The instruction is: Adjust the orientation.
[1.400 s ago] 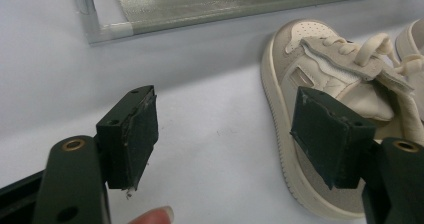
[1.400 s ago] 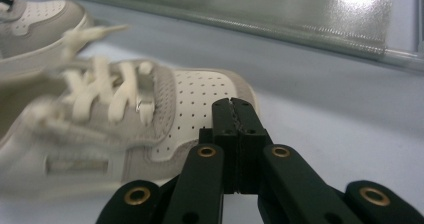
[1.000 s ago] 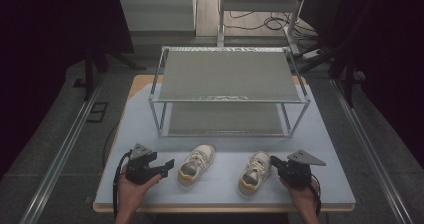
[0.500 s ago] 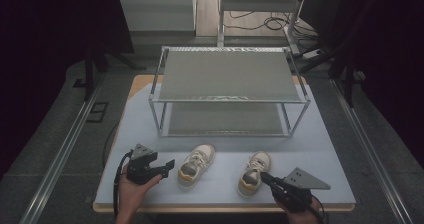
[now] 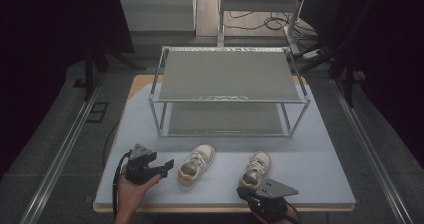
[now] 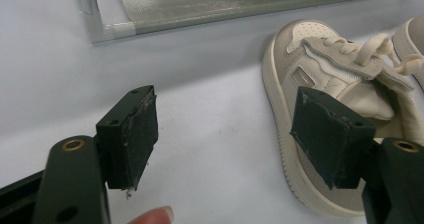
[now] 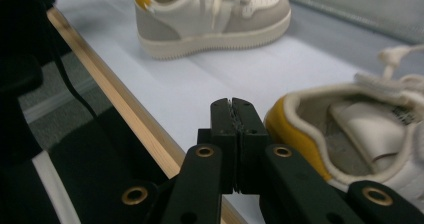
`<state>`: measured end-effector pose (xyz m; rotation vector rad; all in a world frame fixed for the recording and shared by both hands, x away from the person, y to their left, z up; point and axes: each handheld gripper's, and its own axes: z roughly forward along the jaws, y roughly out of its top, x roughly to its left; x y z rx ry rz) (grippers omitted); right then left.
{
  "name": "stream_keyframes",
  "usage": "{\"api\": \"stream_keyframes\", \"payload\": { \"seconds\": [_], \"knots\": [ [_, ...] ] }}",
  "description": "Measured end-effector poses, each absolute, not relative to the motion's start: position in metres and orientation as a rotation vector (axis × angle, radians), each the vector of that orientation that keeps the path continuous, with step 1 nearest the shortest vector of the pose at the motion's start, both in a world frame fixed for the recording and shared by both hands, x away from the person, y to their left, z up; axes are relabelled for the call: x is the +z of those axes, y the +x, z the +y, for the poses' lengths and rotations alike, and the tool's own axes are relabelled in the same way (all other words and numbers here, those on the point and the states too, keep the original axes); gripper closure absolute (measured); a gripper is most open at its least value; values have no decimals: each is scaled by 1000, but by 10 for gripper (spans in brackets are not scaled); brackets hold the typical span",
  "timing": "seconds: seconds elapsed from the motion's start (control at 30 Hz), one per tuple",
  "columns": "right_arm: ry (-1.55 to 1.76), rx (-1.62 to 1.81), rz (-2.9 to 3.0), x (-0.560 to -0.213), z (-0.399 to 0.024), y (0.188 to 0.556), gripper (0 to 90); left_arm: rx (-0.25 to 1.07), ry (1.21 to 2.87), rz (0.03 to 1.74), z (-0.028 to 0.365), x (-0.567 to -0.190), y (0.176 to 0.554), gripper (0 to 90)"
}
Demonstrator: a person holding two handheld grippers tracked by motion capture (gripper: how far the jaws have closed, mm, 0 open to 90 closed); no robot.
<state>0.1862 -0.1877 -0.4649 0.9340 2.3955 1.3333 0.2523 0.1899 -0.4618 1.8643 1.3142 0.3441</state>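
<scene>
Lower left of the high view: left black two-jaw gripper [image 5: 167, 165] sits on the pale blue table [image 5: 320, 159], jaws spread wide, holding nothing, beside a cream low-top sneaker [image 5: 196, 159]. Lower centre-right: right black gripper [image 5: 241, 191], jaws pressed together and empty, at the heel of the second cream sneaker [image 5: 256, 168]. Mid-frame behind both: two-tier metal wire rack [image 5: 227, 74].

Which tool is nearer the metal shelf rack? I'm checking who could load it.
Left. The left tool sits on the table nearer the rack, off its front left corner. The right tool is back at the table's near edge, behind the shoes.
</scene>
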Motion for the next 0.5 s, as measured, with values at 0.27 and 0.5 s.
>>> {"api": "stream_keyframes", "payload": {
  "seconds": [0.27, 0.5],
  "knots": [
    [941, 1320, 2420, -470, -192, 191, 897, 345, 1861, 1319, 191, -462, 252, 266],
    [983, 1289, 2397, -470, -207, 193, 897, 345, 1854, 1328, 195, -461, 251, 266]
  ]
}}
